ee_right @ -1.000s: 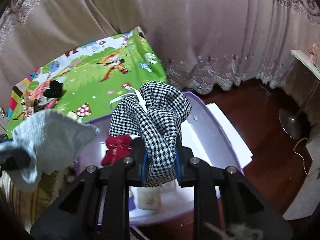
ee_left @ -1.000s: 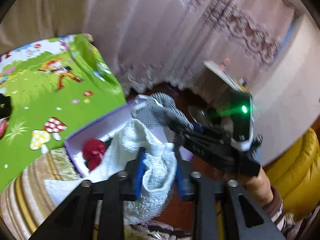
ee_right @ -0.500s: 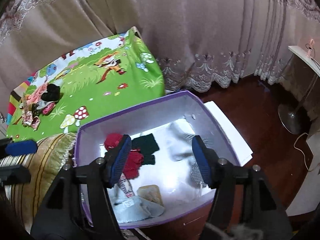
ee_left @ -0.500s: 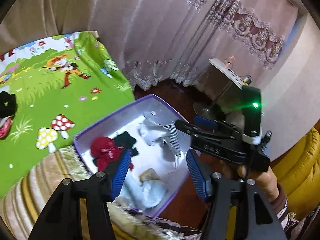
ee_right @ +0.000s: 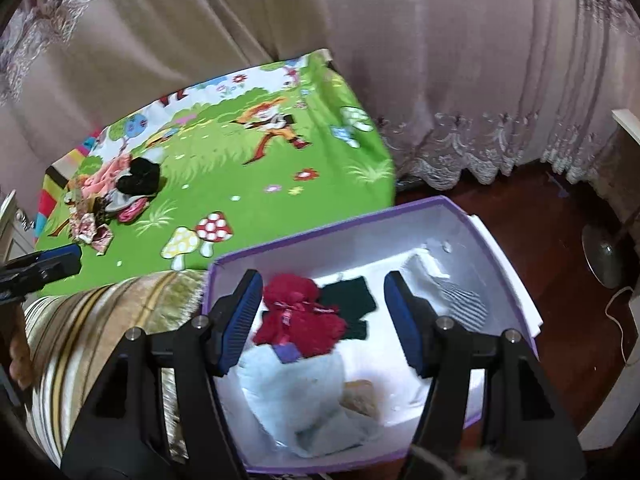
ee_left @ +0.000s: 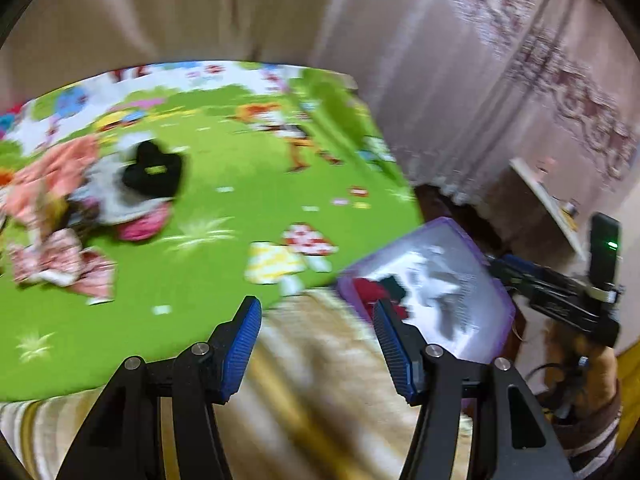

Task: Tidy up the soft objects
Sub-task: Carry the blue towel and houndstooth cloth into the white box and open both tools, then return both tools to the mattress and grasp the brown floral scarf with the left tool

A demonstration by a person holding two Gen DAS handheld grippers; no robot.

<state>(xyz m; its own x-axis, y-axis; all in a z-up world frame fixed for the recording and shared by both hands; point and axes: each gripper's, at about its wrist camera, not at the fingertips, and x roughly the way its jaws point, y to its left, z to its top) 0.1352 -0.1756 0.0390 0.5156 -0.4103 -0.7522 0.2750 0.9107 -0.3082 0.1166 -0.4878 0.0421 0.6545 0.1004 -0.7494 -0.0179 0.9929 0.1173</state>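
Right wrist view: the right gripper (ee_right: 324,320) is held wide and empty over the purple box (ee_right: 496,248), where a red item (ee_right: 300,312), a dark cloth (ee_right: 352,300) and a pale towel (ee_right: 296,396) lie. The left gripper (ee_left: 316,344), likewise spread and empty, is seen above the striped cushion (ee_left: 320,400), near a clothes pile (ee_left: 100,196) on the green mat (ee_left: 224,216).

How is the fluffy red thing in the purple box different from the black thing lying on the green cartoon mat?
The fluffy red knitted item is bright red and already in the purple-rimmed storage box; the black cloth item is dark and not yet sorted, on the green cartoon play mat. The red one lies separately, while the black one tops a pile of clothes. Both look like soft cloth.
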